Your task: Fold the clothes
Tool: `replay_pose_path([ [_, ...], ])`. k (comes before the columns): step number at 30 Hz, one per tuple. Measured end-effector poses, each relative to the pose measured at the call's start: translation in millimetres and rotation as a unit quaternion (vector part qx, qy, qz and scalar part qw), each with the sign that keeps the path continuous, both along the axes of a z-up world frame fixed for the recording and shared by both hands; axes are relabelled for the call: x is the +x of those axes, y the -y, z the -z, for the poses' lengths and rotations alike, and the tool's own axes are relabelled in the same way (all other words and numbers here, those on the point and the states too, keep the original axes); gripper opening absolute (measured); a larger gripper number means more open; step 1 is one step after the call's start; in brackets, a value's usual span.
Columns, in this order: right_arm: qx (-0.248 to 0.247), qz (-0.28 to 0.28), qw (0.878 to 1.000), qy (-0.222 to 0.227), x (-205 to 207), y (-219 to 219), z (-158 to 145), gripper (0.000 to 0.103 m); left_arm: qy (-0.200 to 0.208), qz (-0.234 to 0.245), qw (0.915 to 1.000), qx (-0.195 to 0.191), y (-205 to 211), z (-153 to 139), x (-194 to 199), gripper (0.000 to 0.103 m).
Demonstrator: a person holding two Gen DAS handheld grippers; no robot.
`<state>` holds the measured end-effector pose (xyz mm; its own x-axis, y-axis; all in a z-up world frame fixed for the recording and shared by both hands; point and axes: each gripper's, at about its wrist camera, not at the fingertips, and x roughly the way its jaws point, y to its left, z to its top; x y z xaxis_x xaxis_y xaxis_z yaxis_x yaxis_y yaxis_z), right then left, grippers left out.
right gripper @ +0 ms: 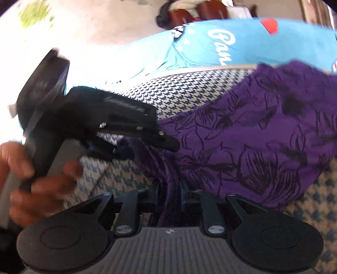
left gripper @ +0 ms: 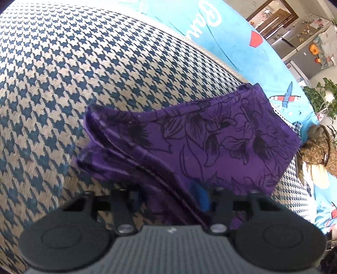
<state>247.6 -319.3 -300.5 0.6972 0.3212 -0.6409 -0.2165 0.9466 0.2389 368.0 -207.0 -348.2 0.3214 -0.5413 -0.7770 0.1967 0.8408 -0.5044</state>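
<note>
Where jaws meet purple cloth (right gripper: 242,130), blur.

A houndstooth cloth (left gripper: 88,69) in dark blue and beige covers the raised, rounded surface across most of the left wrist view. Beyond it lies a turquoise sheet (left gripper: 238,52) printed with white script lettering, a red shape (left gripper: 255,39) and a small aeroplane figure (left gripper: 287,97). At the far right stand a leafy green plant (left gripper: 322,97) and a brown patterned bag (left gripper: 318,151). A grey refrigerator (left gripper: 303,48) dotted with magnets rises in the background, beside a wooden-framed doorway (left gripper: 271,16).
</note>
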Motion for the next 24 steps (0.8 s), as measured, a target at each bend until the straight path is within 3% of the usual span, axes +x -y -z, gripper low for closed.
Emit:
replay_pose_path([
  [3, -0.038, -0.021, 0.999, 0.012, -5, -10, 1, 0.035, 0.005, 0.000, 1.0000, 0.006, 0, 1, 0, 0.036],
  [9, -0.076, -0.051, 0.995, 0.029, -13, -23, 5, 0.048, 0.004, 0.005, 0.9999, 0.013, 2, 1, 2, 0.034],
  [16, -0.149, -0.063, 0.985, 0.049, -13, -42, 19, 0.050, 0.003, 0.011, 0.9997, 0.021, 4, 0, 4, 0.033],
  [18, -0.162, -0.056, 0.984, 0.055, -13, -44, 21, 0.043, 0.004, 0.014, 0.9996, 0.022, 4, 1, 4, 0.034],
  [19, -0.166, -0.051, 0.983, 0.059, -12, -44, 22, 0.035, 0.005, 0.016, 0.9997, 0.020, 3, 1, 4, 0.038],
  [20, -0.166, -0.046, 0.983, 0.061, -12, -43, 21, 0.019, 0.004, 0.019, 0.9997, 0.012, 2, 2, 4, 0.046],
  [24, -0.125, -0.028, 0.990, 0.055, -10, -30, 16, 0.017, 0.007, 0.023, 0.9997, -0.007, 5, 4, 3, 0.065],
])
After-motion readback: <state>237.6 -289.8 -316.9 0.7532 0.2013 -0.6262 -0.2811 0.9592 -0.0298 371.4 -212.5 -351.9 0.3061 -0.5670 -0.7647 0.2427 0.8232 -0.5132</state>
